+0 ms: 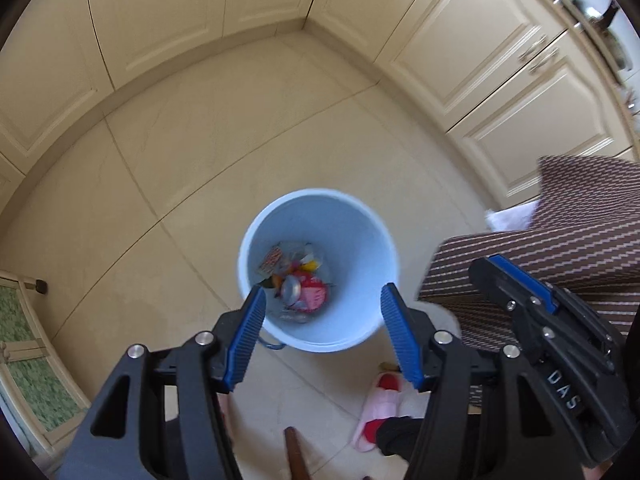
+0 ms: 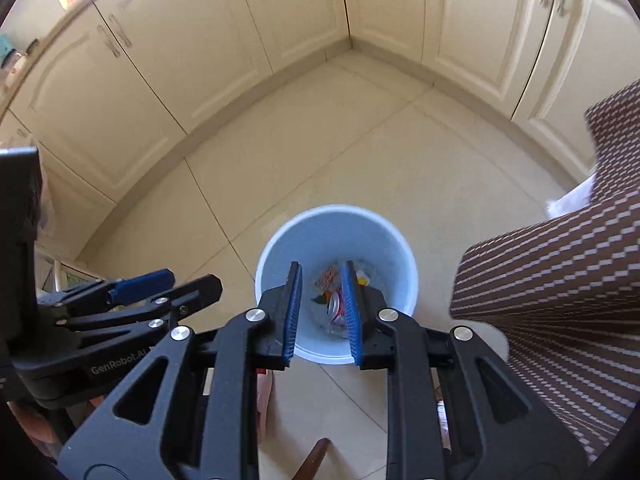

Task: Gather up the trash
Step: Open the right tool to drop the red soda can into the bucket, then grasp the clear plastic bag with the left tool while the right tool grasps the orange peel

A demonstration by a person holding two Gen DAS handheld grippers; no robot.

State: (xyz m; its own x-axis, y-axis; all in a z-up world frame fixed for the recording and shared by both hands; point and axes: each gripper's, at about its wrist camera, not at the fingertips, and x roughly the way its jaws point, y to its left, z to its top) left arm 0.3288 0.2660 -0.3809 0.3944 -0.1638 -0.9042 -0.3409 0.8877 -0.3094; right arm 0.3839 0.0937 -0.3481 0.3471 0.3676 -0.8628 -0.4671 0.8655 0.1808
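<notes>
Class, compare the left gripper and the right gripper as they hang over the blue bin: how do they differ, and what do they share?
1. The left gripper has its fingers spread wide, while the right gripper shows only a narrow gap.
2. The left gripper's fingers frame most of the blue bin mouth; the right gripper's frame only a strip of the trash at the bottom.

Shared: both have black frames with ribbed blue pads, hold nothing, and point down at the bin.

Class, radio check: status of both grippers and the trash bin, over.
Left gripper open, empty, above blue bin. Right gripper narrowly open, empty, over same bin. Trash lies inside. Nothing blocking.
</notes>
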